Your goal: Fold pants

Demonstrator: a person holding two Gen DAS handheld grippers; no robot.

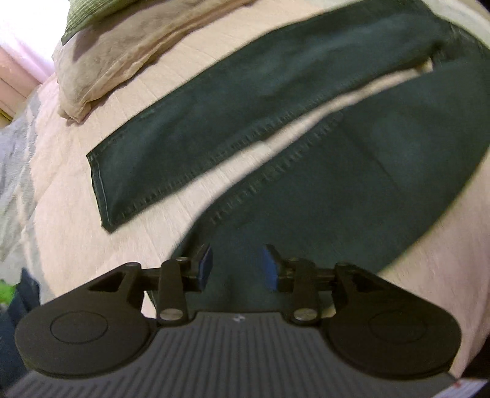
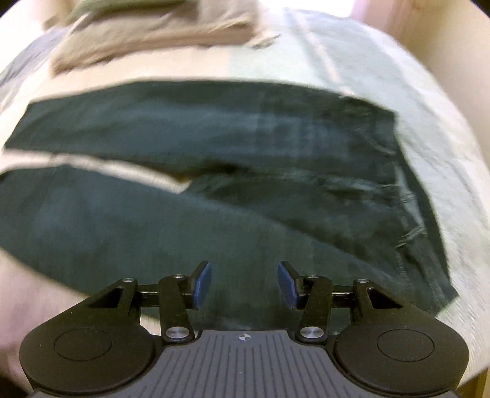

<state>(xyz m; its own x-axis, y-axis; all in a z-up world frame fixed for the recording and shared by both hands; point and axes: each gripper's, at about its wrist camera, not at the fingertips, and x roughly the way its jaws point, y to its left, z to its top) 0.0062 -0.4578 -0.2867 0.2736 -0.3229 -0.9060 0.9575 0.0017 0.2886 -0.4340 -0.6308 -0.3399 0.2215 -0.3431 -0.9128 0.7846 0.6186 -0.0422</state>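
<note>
The left gripper (image 1: 238,265) hangs over the lower end of a pair of dark pants (image 1: 275,116), its 2 blue-padded fingers (image 1: 205,266) spread wide with nothing between them; dark cloth of the nearer leg fills the gap beneath. The right gripper (image 2: 244,283) is poised above the upper part of the same pants (image 2: 214,171), its jaws likewise wide apart and empty, the blue pads (image 2: 202,283) standing clear of the fabric below.

The pants lie spread flat across a pale pink bedspread (image 1: 76,214), the 2 legs parted by a narrow strip of bedding. In the left wrist view the far leg runs diagonally, its stitched hem (image 1: 101,189) toward the left. In the right wrist view the waistband (image 2: 407,196) sits toward the right, over a lighter, whitish patch of the cover (image 2: 444,147).

A crumpled beige cloth (image 1: 122,52) is heaped at the far edge of the bed, well apart from the pants, with a green cushion (image 1: 92,15) behind it. Both views are blurred, so fine detail of the fabric cannot be told.
</note>
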